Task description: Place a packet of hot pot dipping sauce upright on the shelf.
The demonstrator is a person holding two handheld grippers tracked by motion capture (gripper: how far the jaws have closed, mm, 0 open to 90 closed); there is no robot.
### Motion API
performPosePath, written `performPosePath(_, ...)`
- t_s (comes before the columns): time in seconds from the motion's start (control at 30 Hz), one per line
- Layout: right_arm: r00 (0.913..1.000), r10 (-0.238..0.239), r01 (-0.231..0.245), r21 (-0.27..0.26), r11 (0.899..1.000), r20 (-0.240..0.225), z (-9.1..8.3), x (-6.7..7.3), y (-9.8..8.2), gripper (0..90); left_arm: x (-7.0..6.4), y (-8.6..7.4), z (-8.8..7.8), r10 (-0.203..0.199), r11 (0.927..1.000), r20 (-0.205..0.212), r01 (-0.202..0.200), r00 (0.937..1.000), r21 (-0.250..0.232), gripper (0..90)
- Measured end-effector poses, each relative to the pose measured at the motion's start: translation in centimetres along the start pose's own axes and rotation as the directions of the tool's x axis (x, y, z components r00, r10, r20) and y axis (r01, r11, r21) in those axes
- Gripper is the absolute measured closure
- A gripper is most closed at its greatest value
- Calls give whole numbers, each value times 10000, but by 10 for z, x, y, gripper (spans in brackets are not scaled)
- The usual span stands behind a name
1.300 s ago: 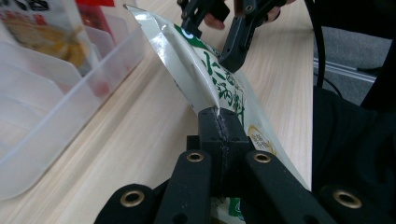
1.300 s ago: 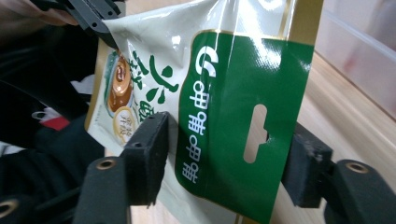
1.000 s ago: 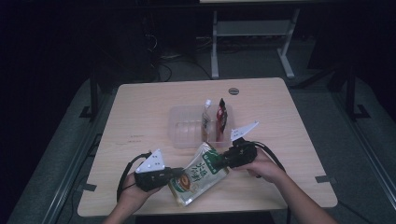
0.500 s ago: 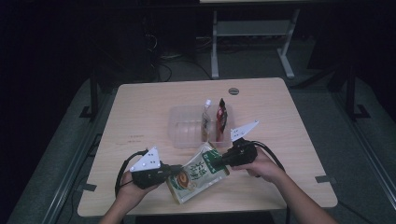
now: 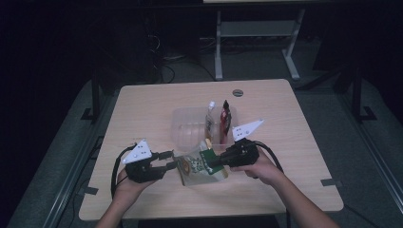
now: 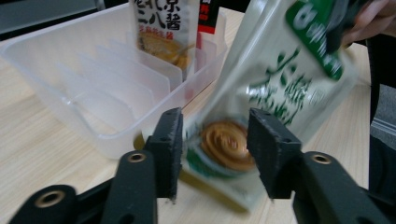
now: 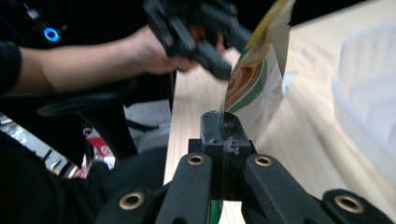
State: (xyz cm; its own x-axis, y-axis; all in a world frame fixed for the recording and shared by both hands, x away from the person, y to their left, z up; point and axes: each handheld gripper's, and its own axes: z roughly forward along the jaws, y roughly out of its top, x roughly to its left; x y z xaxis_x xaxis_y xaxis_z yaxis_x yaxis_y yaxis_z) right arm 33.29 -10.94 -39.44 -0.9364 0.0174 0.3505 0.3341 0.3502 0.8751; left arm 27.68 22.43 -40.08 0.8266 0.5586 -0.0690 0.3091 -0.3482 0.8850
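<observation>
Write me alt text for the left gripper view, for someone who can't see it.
An open black left gripper frames the bottom of a green and white food pouch standing tilted on a light wooden table. Behind it sits a clear plastic divided bin holding two upright packets.

Green-and-white snack pouch (image 5: 199, 164) – tilted, lower edge near table, just beside clear divided bin (image 5: 190, 127)

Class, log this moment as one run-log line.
right tool: shut on green pouch | left tool: open around pouch bottom | clear bin: two packets upright
</observation>
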Motion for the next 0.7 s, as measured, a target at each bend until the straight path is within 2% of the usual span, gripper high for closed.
performPosePath(0.13,9991,-394,399,-313,9987,161,1,4,19,900,2,-3,-1,-132,9999,19,131,9999,59,504)
performPosePath(0.33,9958,-560,636,-1067,9923,725,-2,-4,45,900,2,-6,-1,-160,9997,63,159,9999,169,464)
performPosePath(0.37,9947,-583,676,-1115,9915,852,-3,-6,50,900,3,-6,-1,-82,9996,94,80,9999,256,462)
performPosePath(0.47,9925,-489,637,-1333,9890,1116,-4,-14,64,900,4,-6,0,-167,9993,130,163,9998,336,452)
performPosePath(0.53,9891,-482,675,-1371,9883,1394,-3,-20,73,900,4,-7,1,-316,9987,191,308,9993,406,449)
performPosePath(0.63,9837,-409,666,-1437,9874,1750,0,-32,84,900,4,-8,3,-322,9983,261,309,9991,496,445)
performPosePath(0.7,9837,-228,526,-1638,9851,1784,3,-41,89,900,4,-8,3,-357,9983,268,343,9990,475,443)
